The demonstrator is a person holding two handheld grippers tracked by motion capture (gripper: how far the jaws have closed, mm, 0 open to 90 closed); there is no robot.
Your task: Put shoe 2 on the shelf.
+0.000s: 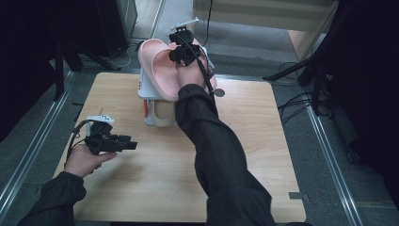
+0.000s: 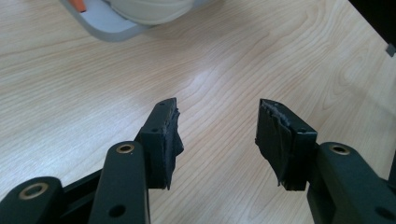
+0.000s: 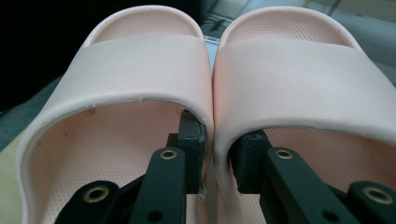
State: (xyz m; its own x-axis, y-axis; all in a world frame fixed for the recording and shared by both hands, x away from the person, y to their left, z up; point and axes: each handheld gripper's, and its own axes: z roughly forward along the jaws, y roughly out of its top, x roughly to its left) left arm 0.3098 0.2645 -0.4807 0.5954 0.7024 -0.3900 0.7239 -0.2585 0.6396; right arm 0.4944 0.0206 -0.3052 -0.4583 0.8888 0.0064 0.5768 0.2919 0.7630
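While the left gripper (image 1: 131, 145) hovered low over the near left part of the wooden bench (image 1: 155, 188), its fingers (image 2: 166, 135) stood wide apart with nothing but bare wood between them. Farther off, the right gripper (image 1: 181, 52) reached to the far edge of the bench, where its fingers (image 3: 191, 140) were closed on the two touching inner walls of the slippers (image 3: 212, 93), one finger inside each shoe. There were two slippers, a matched pair in soft pale pink, each with a broad smooth strap across the top and a finely dotted footbed. They lay side by side and pressed together on top of a white and grey rack (image 1: 147, 90) at the far middle of the bench. Their long axes ran away from the person, the open heels toward the gripper and the rounded toes pointing past the far edge. One small round dark disc (image 1: 219, 92) lay on the wood just right of the rack.
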